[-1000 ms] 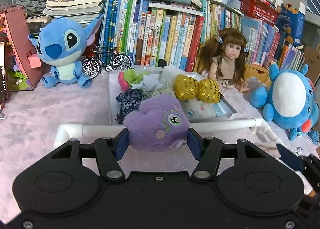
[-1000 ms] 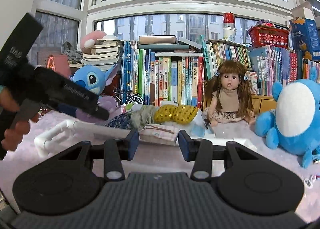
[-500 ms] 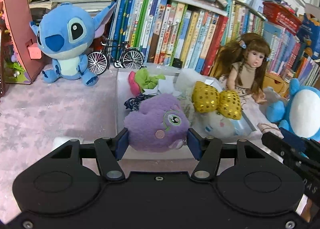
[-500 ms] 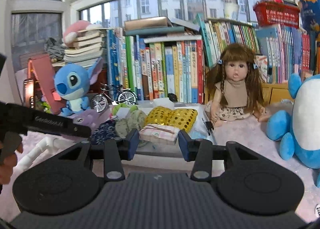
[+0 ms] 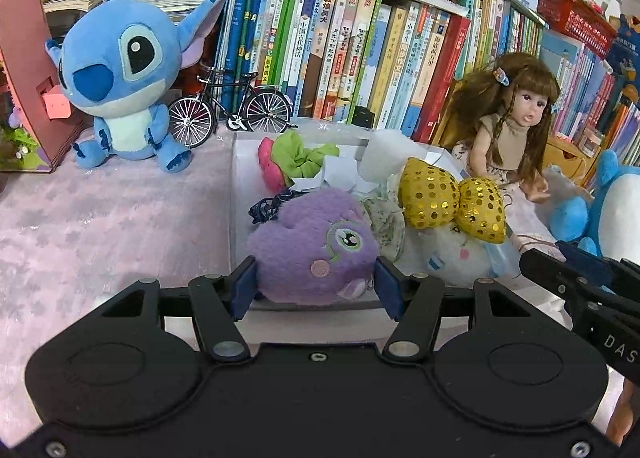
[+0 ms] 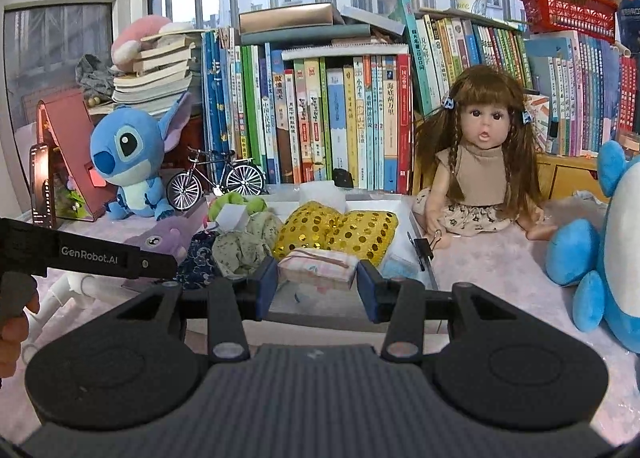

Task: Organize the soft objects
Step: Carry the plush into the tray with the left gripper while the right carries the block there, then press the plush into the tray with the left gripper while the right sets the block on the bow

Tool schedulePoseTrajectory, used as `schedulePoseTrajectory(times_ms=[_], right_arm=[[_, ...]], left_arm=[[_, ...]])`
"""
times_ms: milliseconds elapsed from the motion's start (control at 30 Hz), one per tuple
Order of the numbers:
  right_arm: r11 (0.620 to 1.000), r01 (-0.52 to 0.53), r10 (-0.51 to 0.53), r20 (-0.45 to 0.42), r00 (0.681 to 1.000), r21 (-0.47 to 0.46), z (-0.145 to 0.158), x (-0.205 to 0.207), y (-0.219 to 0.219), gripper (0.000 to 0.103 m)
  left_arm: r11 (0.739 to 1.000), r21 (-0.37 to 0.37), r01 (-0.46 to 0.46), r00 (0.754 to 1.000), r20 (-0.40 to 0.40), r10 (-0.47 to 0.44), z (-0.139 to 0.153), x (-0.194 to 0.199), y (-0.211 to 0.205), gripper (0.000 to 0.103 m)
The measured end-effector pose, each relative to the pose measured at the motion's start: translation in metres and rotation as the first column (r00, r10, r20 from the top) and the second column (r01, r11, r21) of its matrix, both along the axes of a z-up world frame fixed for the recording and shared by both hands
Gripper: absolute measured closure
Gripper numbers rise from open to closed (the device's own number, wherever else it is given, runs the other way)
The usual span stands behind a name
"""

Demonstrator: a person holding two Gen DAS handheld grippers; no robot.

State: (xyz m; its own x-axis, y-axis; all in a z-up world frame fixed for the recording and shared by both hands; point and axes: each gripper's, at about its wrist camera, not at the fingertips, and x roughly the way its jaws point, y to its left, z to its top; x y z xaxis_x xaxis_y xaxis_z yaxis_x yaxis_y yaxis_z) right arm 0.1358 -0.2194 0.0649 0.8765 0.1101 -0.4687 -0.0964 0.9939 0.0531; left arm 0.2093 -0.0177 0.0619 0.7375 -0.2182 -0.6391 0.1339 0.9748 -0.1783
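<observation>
My left gripper is shut on a purple plush toy, pinched between its blue pads above the near edge of a clear bin. Soft things fill the bin: a gold sequin bow, a white plush, a green and pink scrunchie and floral cloth pieces. My right gripper is shut on a small pink packet, held over the near end of the same bin. In the right wrist view the purple plush shows at the left, behind the left gripper's black body.
A blue Stitch plush and a miniature bicycle stand left of the bin. A long-haired doll and a blue and white plush sit to its right. Books line the back. A white pipe lies near left.
Both grippers have moved forward to the bin, each keeping its grip. The white pipe has passed out of the left wrist view. The bin and the shelf now look larger.
</observation>
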Motion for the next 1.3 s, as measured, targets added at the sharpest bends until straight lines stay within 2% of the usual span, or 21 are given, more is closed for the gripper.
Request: schedulePoseTrajectory(times_ms=[233,533,900,1300], right_arm=[[1.0,-0.011,0.012,-0.062,0.998,0.019,-0.001,0.025,-0.008,0.054],[0.995,-0.012,0.027,-0.154,0.988,0.1,0.003,0.065,-0.027,0.054],[0.989,0.011,0.018,-0.192,0.981,0.146,0.005,0.099,-0.029,0.054],[0.98,0.025,0.019,-0.216,0.976,0.199,0.005,0.121,-0.029,0.054]], left_arm=[[1.0,-0.004,0.026,0.999,-0.02,-0.026,-0.002,0.018,-0.003,0.044],[0.999,-0.009,0.041,0.999,-0.019,-0.041,0.002,0.052,-0.003,0.044],[1.0,-0.009,0.013,0.998,-0.058,-0.014,-0.008,0.076,-0.007,0.044],[1.0,0.0,0.015,0.998,-0.064,-0.015,-0.013,0.088,-0.008,0.044]])
